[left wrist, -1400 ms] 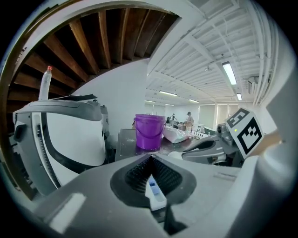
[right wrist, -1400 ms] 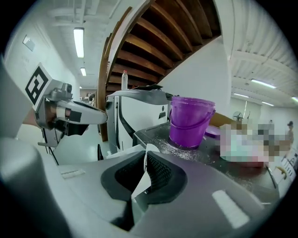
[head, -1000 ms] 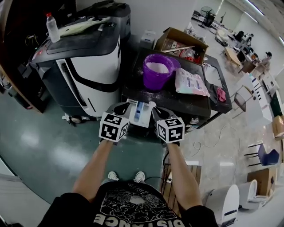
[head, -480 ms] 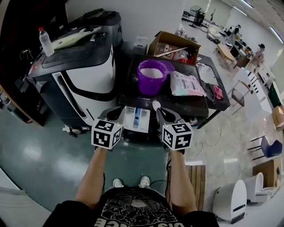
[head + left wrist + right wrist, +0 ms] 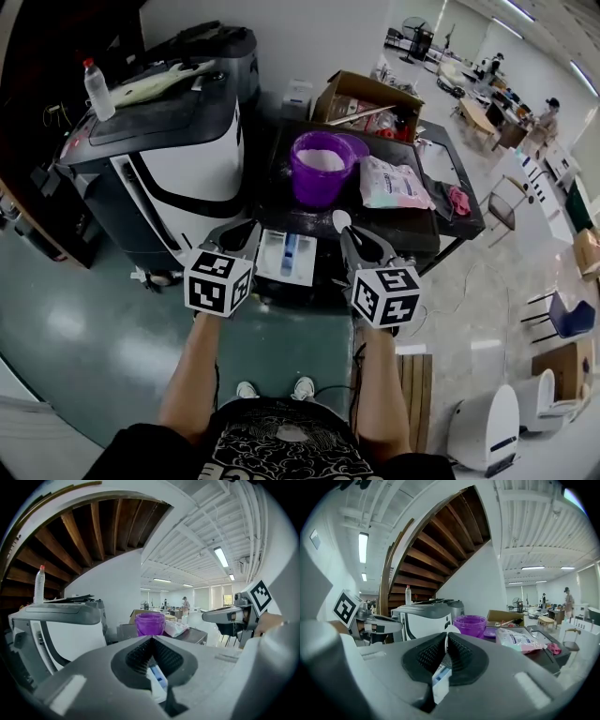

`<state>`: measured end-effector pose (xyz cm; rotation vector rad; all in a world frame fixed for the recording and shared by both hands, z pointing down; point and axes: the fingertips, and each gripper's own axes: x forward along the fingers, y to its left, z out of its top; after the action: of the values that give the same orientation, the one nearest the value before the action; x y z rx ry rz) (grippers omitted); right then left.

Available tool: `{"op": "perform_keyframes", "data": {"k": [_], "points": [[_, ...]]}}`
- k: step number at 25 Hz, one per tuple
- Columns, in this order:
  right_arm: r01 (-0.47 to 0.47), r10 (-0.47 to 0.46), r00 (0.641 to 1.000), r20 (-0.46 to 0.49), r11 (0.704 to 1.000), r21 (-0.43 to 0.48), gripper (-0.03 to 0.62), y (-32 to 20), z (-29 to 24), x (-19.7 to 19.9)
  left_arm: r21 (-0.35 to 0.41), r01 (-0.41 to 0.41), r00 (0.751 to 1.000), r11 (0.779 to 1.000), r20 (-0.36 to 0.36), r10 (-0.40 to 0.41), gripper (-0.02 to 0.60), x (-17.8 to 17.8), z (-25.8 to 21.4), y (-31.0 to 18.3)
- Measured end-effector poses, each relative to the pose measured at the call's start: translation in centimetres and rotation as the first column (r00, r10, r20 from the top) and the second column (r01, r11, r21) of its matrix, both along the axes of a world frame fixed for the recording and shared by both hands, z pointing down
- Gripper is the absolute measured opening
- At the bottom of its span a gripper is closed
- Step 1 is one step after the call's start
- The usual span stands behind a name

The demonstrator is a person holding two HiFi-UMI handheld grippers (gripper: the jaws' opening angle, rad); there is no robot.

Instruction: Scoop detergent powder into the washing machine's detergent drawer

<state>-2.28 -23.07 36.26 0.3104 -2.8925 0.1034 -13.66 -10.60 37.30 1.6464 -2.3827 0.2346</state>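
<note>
Flanking the one white detergent drawer [image 5: 286,255]: left gripper [image 5: 152,639] clenched tight on nothing, right gripper [image 5: 446,638] pinching one white scoop [image 5: 341,221]. Beyond the drawer, one purple bucket [image 5: 319,184] of powder; farther right, one detergent bag [image 5: 394,183]

My dark table [image 5: 283,178] carries a purple bucket [image 5: 323,169], a detergent bag [image 5: 394,184] (lying flat) and a pink cloth [image 5: 459,199].

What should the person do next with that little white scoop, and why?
Probably carry the right gripper forward to the purple bucket and dip the scoop in: its jaws pinch the scoop beside the open drawer, and the white powder sits in that bucket.
</note>
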Motion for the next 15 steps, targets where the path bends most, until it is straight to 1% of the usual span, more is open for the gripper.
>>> {"op": "perform_keyframes", "data": {"k": [15], "points": [[0.005, -0.005, 1.000, 0.012, 1.000, 0.000, 0.036, 0.72, 0.36, -0.27, 0.001, 0.009, 1.000, 1.000, -0.004, -0.009, 0.005, 0.10, 0.09, 0.49]]}}
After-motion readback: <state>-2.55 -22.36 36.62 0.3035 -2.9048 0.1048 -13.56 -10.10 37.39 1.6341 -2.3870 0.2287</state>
